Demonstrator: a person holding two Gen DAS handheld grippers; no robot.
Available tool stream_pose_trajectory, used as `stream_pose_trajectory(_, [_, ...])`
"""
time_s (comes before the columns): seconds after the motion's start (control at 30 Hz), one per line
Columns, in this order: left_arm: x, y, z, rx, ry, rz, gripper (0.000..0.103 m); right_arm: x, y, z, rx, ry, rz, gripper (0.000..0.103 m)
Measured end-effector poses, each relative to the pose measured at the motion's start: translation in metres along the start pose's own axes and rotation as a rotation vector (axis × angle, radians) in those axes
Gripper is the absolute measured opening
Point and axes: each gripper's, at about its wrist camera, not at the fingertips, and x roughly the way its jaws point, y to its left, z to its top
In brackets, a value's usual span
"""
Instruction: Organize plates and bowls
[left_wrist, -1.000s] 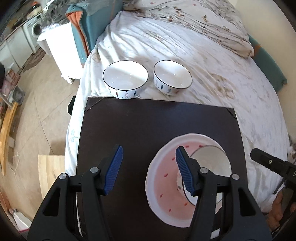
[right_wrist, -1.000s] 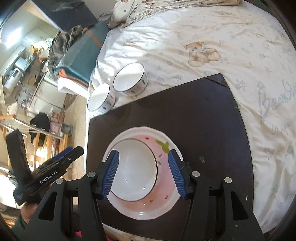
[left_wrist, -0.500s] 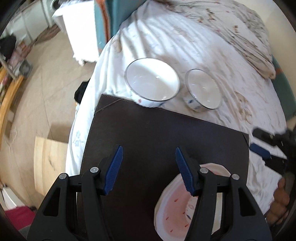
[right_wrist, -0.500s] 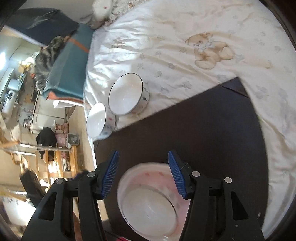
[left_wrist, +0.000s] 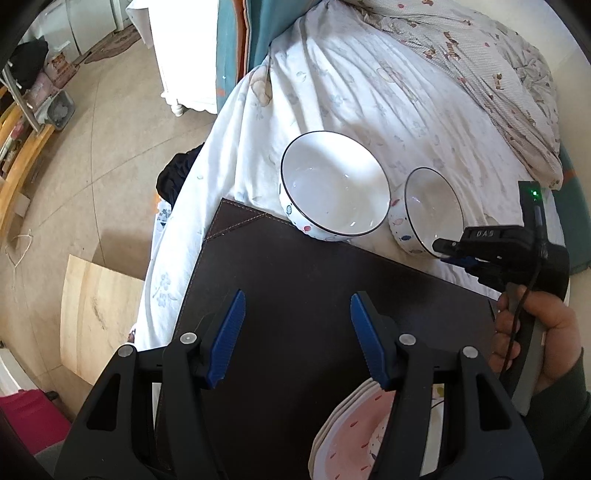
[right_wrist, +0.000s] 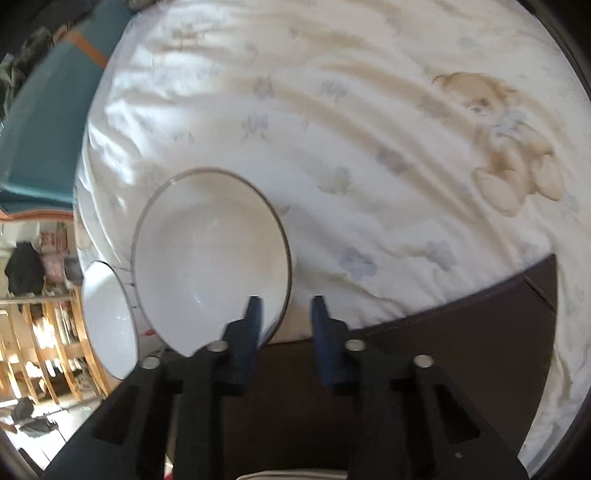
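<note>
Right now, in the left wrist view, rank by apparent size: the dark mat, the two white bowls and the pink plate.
1. Dark mat, by far.
2. Left bowl.
3. Right bowl, though it is tilted and partly hidden.
Pink plate: unranked, cut off by the left gripper and the frame.

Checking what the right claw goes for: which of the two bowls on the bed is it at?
The bowl farther from the bed's edge: the right claw straddles its rim; the other bowl sits clear.
</note>
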Motion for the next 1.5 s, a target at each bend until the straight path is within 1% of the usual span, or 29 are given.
stream_pose_trajectory(0.03, [0.002,-0.001,0.000,-0.004,0.009,-0.004,0.056,0.001,0.000,-0.001,-0.008,0.000,-0.005,0.017])
stream_pose_trajectory(0.07, [0.004,-0.003,-0.001,-0.006,0.018,-0.011,0.056,0.003,-0.002,-0.002,-0.007,0.003,0.009,0.016])
stream_pose_trajectory(0.1, [0.005,-0.004,-0.002,-0.005,0.022,-0.016,0.056,0.004,-0.007,-0.002,0.007,0.008,0.034,0.015])
stream_pose_trajectory(0.13, [0.006,-0.008,-0.003,0.004,0.025,-0.018,0.056,0.002,-0.016,-0.003,0.031,0.010,0.081,0.014])
stream_pose_trajectory(0.2, [0.007,-0.016,-0.006,0.025,0.028,-0.023,0.056,-0.010,-0.028,-0.004,0.047,-0.011,0.127,0.013])
stream_pose_trajectory(0.27, [0.007,-0.025,-0.011,0.047,0.031,-0.036,0.056,-0.024,-0.042,-0.009,0.047,-0.028,0.150,0.012])
stream_pose_trajectory(0.33, [0.009,-0.034,-0.014,0.072,0.037,-0.047,0.056,-0.033,-0.052,-0.016,0.043,-0.014,0.165,0.011])
stream_pose_trajectory(0.43, [0.013,-0.047,-0.015,0.099,0.058,-0.077,0.056,-0.044,-0.077,-0.036,0.054,0.010,0.135,0.011])
stream_pose_trajectory(0.5, [0.017,-0.059,-0.015,0.130,0.074,-0.092,0.056,-0.052,-0.095,-0.047,0.058,0.008,0.132,0.011])
stream_pose_trajectory(0.53, [0.021,-0.069,-0.014,0.157,0.089,-0.099,0.056,-0.054,-0.101,-0.053,0.049,0.012,0.114,0.011])
stream_pose_trajectory(0.67, [0.032,-0.110,-0.005,0.269,0.141,-0.114,0.056,-0.060,-0.120,-0.066,0.079,0.013,0.136,0.011])
stream_pose_trajectory(0.73, [0.036,-0.131,-0.002,0.333,0.149,-0.101,0.056,-0.059,-0.125,-0.069,0.098,0.012,0.170,0.012])
stream_pose_trajectory(0.8, [0.041,-0.152,-0.002,0.407,0.146,-0.053,0.056,-0.060,-0.131,-0.073,0.108,-0.004,0.185,0.013])
stream_pose_trajectory(0.87, [0.045,-0.165,-0.003,0.449,0.138,-0.025,0.056,-0.059,-0.137,-0.076,0.125,-0.014,0.207,0.016])
stream_pose_trajectory(0.93, [0.052,-0.173,-0.001,0.462,0.137,0.003,0.056,-0.059,-0.139,-0.076,0.133,-0.001,0.213,0.017])
stream_pose_trajectory(1.0, [0.062,-0.179,0.001,0.461,0.160,0.005,0.056,-0.065,-0.133,-0.071,0.097,-0.016,0.177,0.017])
stream_pose_trajectory(1.03, [0.066,-0.182,0.001,0.463,0.165,0.004,0.056,-0.070,-0.128,-0.069,0.063,-0.042,0.150,0.016])
stream_pose_trajectory(1.1, [0.074,-0.188,0.000,0.481,0.171,0.014,0.056,-0.071,-0.127,-0.069,0.039,-0.051,0.115,0.016])
stream_pose_trajectory(1.17, [0.083,-0.193,-0.002,0.487,0.180,0.031,0.056,-0.066,-0.129,-0.068,0.044,-0.036,0.127,0.016])
stream_pose_trajectory(1.27, [0.096,-0.198,-0.003,0.460,0.207,0.019,0.054,-0.061,-0.131,-0.068,0.057,-0.024,0.133,0.016])
stream_pose_trajectory(1.3, [0.098,-0.199,-0.004,0.460,0.211,0.019,0.052,-0.060,-0.131,-0.068,0.057,-0.022,0.136,0.016])
stream_pose_trajectory(1.4, [0.106,-0.207,-0.010,0.488,0.213,0.043,0.050,-0.057,-0.131,-0.067,0.062,-0.020,0.139,0.016])
stream_pose_trajectory(1.47, [0.110,-0.212,-0.013,0.508,0.211,0.049,0.042,-0.054,-0.129,-0.068,0.058,-0.017,0.136,0.016])
stream_pose_trajectory(1.5, [0.112,-0.214,-0.014,0.513,0.212,0.050,0.036,-0.054,-0.130,-0.068,0.058,-0.016,0.135,0.016])
